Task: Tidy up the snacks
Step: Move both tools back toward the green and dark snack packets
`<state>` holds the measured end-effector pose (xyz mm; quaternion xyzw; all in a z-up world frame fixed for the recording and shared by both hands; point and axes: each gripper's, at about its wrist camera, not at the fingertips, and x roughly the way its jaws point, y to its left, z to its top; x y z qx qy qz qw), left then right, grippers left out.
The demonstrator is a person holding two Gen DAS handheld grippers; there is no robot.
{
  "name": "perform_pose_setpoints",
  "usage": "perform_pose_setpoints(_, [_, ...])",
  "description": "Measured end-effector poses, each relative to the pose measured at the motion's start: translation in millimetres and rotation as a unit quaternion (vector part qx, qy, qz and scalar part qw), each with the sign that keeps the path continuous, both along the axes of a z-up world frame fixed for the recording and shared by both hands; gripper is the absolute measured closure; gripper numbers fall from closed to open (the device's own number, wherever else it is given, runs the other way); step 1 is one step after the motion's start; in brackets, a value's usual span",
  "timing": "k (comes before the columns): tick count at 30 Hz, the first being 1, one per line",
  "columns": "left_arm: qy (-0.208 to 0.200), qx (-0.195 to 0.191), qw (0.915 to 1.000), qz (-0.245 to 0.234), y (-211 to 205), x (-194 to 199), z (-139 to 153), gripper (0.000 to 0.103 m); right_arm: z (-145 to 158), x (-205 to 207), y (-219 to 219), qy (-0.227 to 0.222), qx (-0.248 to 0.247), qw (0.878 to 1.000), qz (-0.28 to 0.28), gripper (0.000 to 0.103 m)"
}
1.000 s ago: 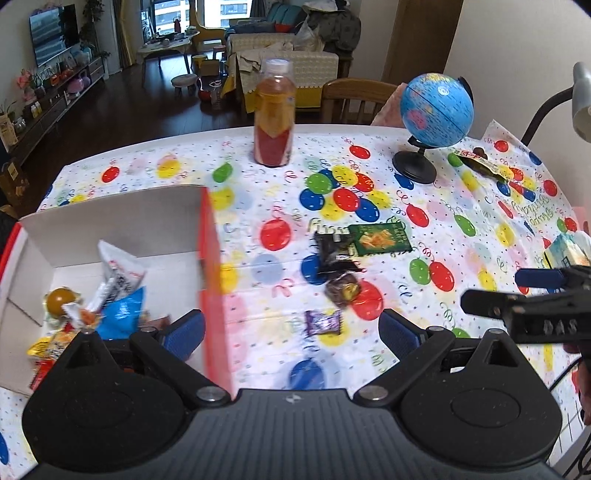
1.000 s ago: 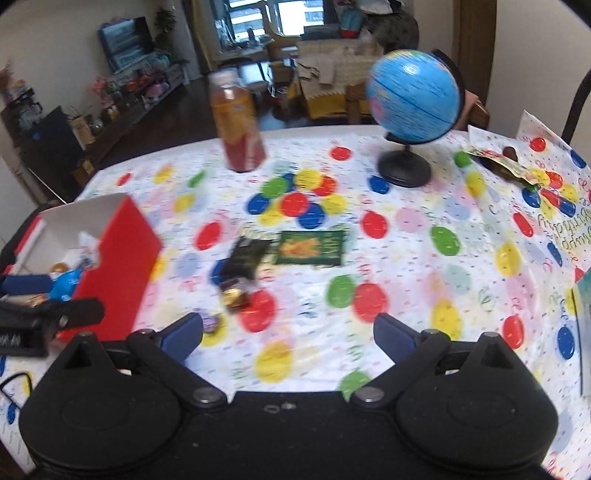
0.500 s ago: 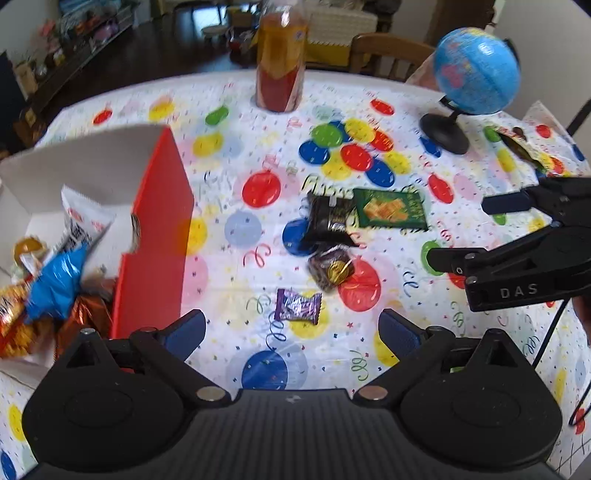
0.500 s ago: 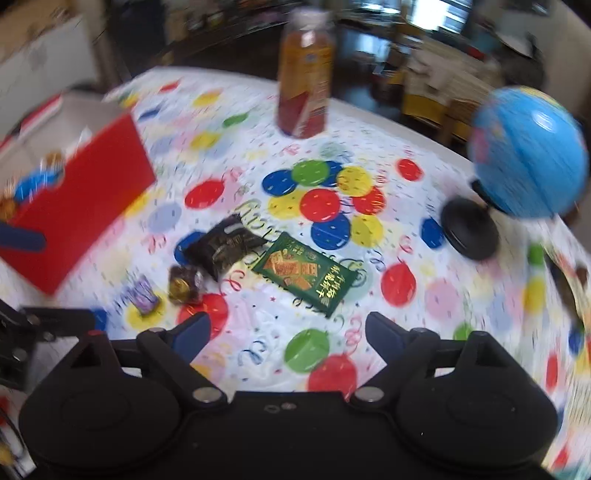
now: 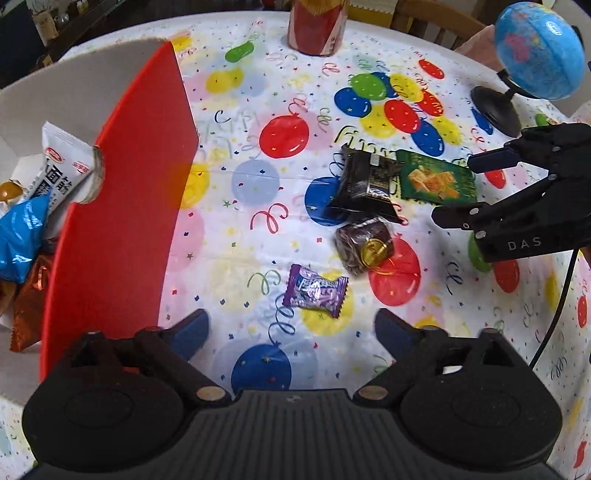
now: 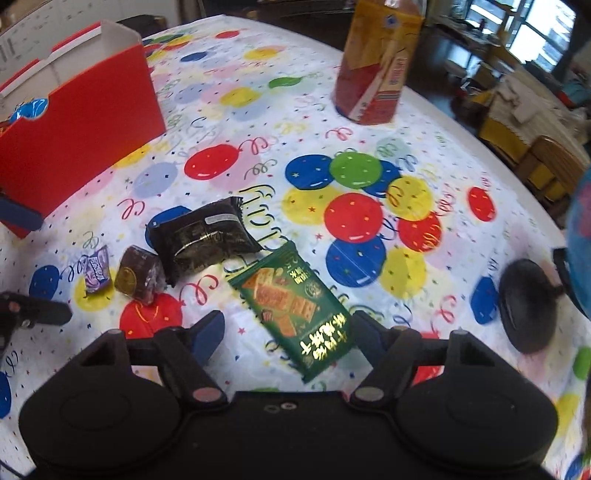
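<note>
Several snacks lie on the balloon tablecloth: a purple candy (image 5: 314,291) (image 6: 96,269), a brown sweet with a gold seal (image 5: 364,246) (image 6: 138,276), a black packet (image 5: 369,184) (image 6: 205,238) and a green packet (image 5: 436,177) (image 6: 295,306). A red box (image 5: 122,206) (image 6: 74,122) at the left holds several snacks. My left gripper (image 5: 291,330) is open, just short of the purple candy. My right gripper (image 6: 288,334) (image 5: 465,188) is open, low over the green packet's near end.
A tall orange-red bottle (image 5: 317,26) (image 6: 380,62) stands at the far side. A blue globe (image 5: 539,48) on a black base (image 6: 528,302) stands at the right. A wooden chair (image 6: 554,170) is beyond the table edge.
Both grippers have moved forward and down toward the loose snacks. The right one now straddles the green packet's end; the left one is closer to the purple candy.
</note>
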<state>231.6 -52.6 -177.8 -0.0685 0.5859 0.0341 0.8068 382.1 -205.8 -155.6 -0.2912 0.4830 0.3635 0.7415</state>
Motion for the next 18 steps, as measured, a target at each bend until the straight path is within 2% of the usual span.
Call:
perform_pose_setpoints(3, [0.004, 0.002, 1.0, 0.003, 2, 5, -6, 0.013, -5, 8, 4, 0.004, 0.001, 1.0, 0.019, 0.032])
perform_pose_setpoints(6, [0.005, -0.004, 1.0, 0.004, 5, 7, -11, 0.015, -7, 16, 8, 0.013, 0.0, 0.999, 0.038, 0.04])
perform_pose_setpoints(9, [0.009, -0.009, 0.9999, -0.006, 4, 9, -14, 0.021, -11, 21, 10, 0.013, -0.009, 0.998, 0.055, 0.04])
perform_pose_setpoints(14, [0.0, -0.006, 0.9995, -0.031, -1, 9, -17, 0.021, -11, 15, 7, 0.032, -0.001, 0.996, 0.078, 0.042])
perform_pose_setpoints(16, [-0.006, 0.001, 0.9993, -0.038, -3, 10, -17, 0.021, -10, 11, 6, 0.031, 0.001, 0.997, 0.076, 0.053])
perform_pose_setpoints(18, [-0.013, 0.014, 0.9986, -0.048, -6, 10, -17, 0.027, -8, 8, 3, 0.03, 0.005, 0.997, 0.067, 0.057])
